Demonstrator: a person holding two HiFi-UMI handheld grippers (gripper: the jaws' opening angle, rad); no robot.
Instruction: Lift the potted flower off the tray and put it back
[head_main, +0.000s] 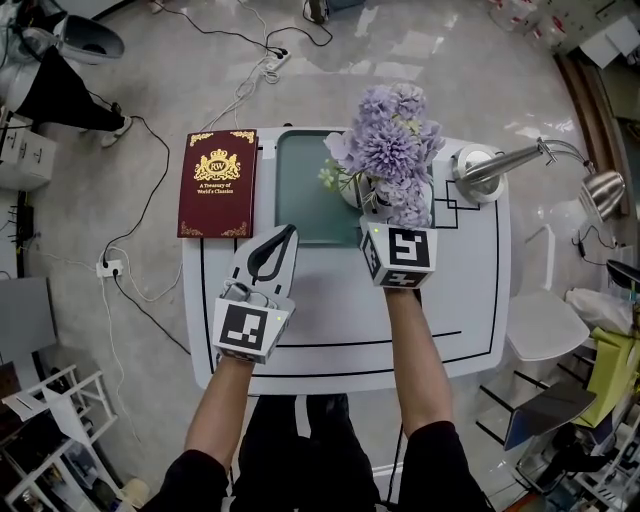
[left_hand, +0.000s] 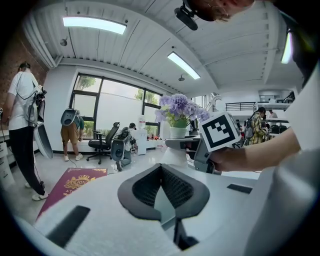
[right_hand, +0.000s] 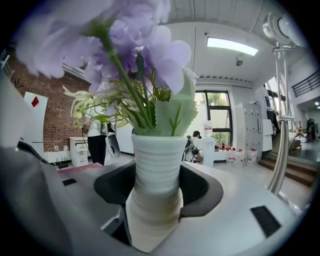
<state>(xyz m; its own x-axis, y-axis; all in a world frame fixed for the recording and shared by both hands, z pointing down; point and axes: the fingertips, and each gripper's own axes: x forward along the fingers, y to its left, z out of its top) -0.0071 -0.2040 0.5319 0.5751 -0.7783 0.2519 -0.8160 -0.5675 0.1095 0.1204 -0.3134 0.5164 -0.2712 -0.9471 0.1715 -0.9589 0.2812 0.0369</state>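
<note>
Grip on potted flower (right_hand: 155, 160) at its ribbed waist.
Right gripper (right_hand: 157, 176) fingers (right_hand: 202, 187) pinched it; it looked light, rigid, top-heavy and breakable. Left gripper (left_hand: 161, 167) fingers (left_hand: 140, 188) sat pressed together, empty.

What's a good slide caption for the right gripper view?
Right tongs closed on the white ribbed pot of purple flowers, desk lamp's pole at right.

L arm (head_main: 222, 400) & R arm (head_main: 408, 350) are reaching fwd, side by side. L gripper (head_main: 288, 232) is keeping its jaws pressed together, nothing inside. R gripper (right_hand: 157, 167) is squeezing the potted flower (head_main: 390, 145) btwn its jaws.
</note>
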